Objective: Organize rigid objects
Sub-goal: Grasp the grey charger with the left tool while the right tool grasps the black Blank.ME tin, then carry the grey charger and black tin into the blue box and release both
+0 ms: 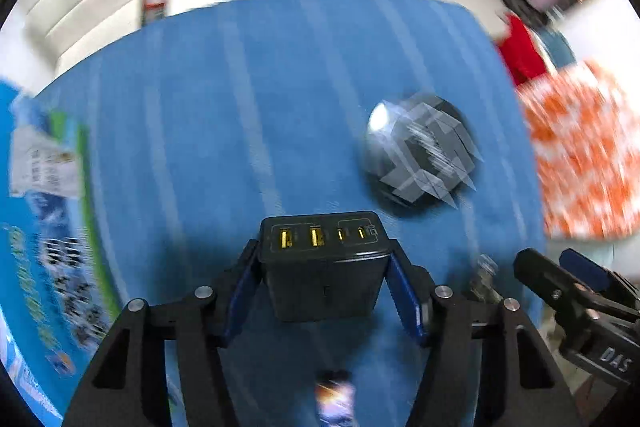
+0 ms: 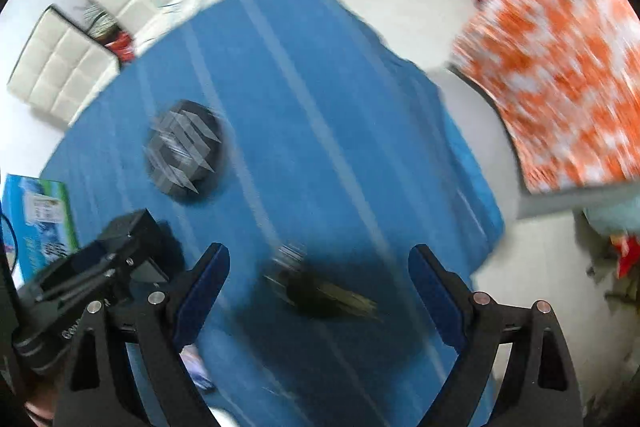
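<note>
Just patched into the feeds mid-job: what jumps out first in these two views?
The black charger block with gold ports, clamped in the left gripper above the blue cloth. Next, the round black disc lying on the cloth ahead and to the right. The right gripper hangs open over a small dark object, too blurred to identify, with orange patterned fabric off to the right.

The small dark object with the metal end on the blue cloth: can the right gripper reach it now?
Probably yes: the right gripper is open, and the small dark object lies between its jaws, unobstructed.
</note>
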`<state>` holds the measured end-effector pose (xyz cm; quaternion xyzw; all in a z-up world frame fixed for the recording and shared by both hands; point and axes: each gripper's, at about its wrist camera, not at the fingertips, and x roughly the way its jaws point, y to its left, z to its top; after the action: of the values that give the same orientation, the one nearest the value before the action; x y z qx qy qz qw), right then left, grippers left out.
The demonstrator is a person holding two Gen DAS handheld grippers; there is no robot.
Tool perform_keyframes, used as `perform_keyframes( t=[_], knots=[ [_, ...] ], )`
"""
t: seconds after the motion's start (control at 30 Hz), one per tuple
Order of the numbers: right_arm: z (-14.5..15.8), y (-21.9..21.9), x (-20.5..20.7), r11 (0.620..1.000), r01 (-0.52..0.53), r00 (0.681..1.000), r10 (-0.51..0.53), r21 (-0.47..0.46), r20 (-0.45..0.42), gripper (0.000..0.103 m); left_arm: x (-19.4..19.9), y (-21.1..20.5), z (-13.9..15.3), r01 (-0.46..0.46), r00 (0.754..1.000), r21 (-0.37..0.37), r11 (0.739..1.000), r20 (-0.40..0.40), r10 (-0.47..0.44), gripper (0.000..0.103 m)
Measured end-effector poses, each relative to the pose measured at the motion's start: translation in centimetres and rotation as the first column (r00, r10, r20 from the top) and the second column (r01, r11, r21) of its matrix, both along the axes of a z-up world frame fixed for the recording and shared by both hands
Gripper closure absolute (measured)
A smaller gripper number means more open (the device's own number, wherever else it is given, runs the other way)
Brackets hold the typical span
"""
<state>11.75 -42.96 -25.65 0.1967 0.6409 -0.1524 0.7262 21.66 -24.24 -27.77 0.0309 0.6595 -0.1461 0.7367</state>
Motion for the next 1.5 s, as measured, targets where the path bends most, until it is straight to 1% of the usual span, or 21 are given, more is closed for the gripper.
perform_keyframes(
  t=[0.03,0.1,0.2,0.27,0.3,0.33,0.37,0.4,0.47,0.57,0.63,0.7,0.8,0.9,0.97,1.07,1.2,1.3,1.4,1.5],
  knots=[
    [-0.1,1.0,1.5,1.000,-0.021,1.000,0.021,0.006,0.015,0.010,1.0,1.1,-0.4,-0.036,0.999,0.007,0.999,-0.005,0.036,0.046],
    [-0.6,2.6,4.2,0.999,-0.049,0.998,0.049,0.008,0.036,0.010,2.2,2.0,-1.1,-0.069,0.998,0.029,0.997,0.001,0.069,0.046],
    [-2.1,4.8,7.6,0.997,-0.082,0.996,0.082,-0.005,0.030,0.010,3.1,2.5,-1.5,-0.077,0.997,0.045,0.996,0.020,0.076,0.047],
    [-3.4,5.6,9.1,0.995,-0.098,0.995,0.098,-0.004,0.005,0.010,3.3,2.3,-1.6,-0.076,0.997,0.048,0.996,0.026,0.075,0.047],
    [-4.3,6.1,9.8,0.995,-0.102,0.995,0.103,0.012,-0.013,0.010,3.3,2.2,-1.6,-0.064,0.998,0.048,0.997,0.027,0.062,0.047],
    [-5.0,6.1,10.1,0.995,-0.101,0.995,0.101,0.014,-0.027,0.014,3.3,2.1,-1.6,-0.061,0.998,0.049,0.997,0.033,0.059,0.047],
    [-6.1,6.3,10.4,0.996,-0.091,0.994,0.091,0.002,-0.065,0.017,3.0,1.8,-1.8,-0.056,0.998,0.048,0.997,0.035,0.054,0.046],
    [-5.8,6.6,10.6,0.994,-0.102,0.994,0.100,-0.043,-0.046,0.019,3.1,2.1,-1.7,-0.052,0.998,0.046,0.998,0.037,0.050,0.046],
    [-5.8,7.2,10.8,0.990,-0.112,0.993,0.108,-0.083,-0.053,0.025,3.5,2.3,-1.8,-0.038,0.999,0.043,0.998,0.039,0.036,0.046],
    [-5.8,7.3,10.7,0.989,-0.113,0.993,0.108,-0.094,-0.053,0.025,3.4,2.5,-1.6,-0.016,0.999,0.048,0.999,0.039,0.014,0.047],
    [-5.6,6.8,10.4,0.992,-0.096,0.994,0.091,-0.083,-0.063,0.025,3.1,1.9,-1.3,0.020,0.999,0.068,0.997,0.049,-0.024,0.047],
    [-5.4,6.4,9.9,0.994,-0.082,0.995,0.077,-0.076,-0.069,0.026,3.1,1.4,-1.0,0.052,0.997,0.067,0.996,0.052,-0.056,0.047],
    [-4.2,5.3,8.2,0.993,-0.069,0.997,0.065,-0.095,-0.046,0.026,2.5,1.1,-0.3,0.084,0.994,0.057,0.995,0.058,-0.088,0.047],
    [-2.6,4.5,6.2,0.993,-0.057,0.998,0.054,-0.104,-0.026,0.026,1.7,1.4,0.8,0.090,0.994,0.027,0.996,0.060,-0.092,0.047],
    [-1.3,4.2,5.0,0.992,-0.053,0.999,0.052,-0.115,-0.010,0.026,1.3,1.8,1.8,0.102,0.992,0.008,0.995,0.067,-0.102,0.047],
    [0.7,4.1,3.2,0.992,-0.048,0.999,0.050,-0.116,0.017,0.026,0.6,2.7,3.9,0.095,0.992,-0.028,0.995,0.089,-0.092,0.047],
    [4.4,5.4,1.0,0.990,-0.052,0.995,0.062,-0.128,0.073,0.026,-0.2,4.1,7.0,0.097,0.988,-0.069,0.993,0.127,-0.088,0.047],
    [7.0,6.7,-0.7,0.989,-0.066,0.990,0.082,-0.135,0.118,0.026,-1.1,5.7,9.3,0.103,0.987,-0.116,0.988,0.136,-0.086,0.047],
    [10.0,8.7,-2.1,0.987,-0.080,0.980,0.104,-0.142,0.170,0.026,-2.3,7.7,12.0,0.107,0.982,-0.137,0.985,0.167,-0.083,0.047],
    [12.5,11.1,-3.2,0.986,-0.105,0.969,0.131,-0.129,0.209,0.026,-3.0,10.5,14.3,0.088,0.979,-0.162,0.983,0.197,-0.055,0.047]
  ],
)
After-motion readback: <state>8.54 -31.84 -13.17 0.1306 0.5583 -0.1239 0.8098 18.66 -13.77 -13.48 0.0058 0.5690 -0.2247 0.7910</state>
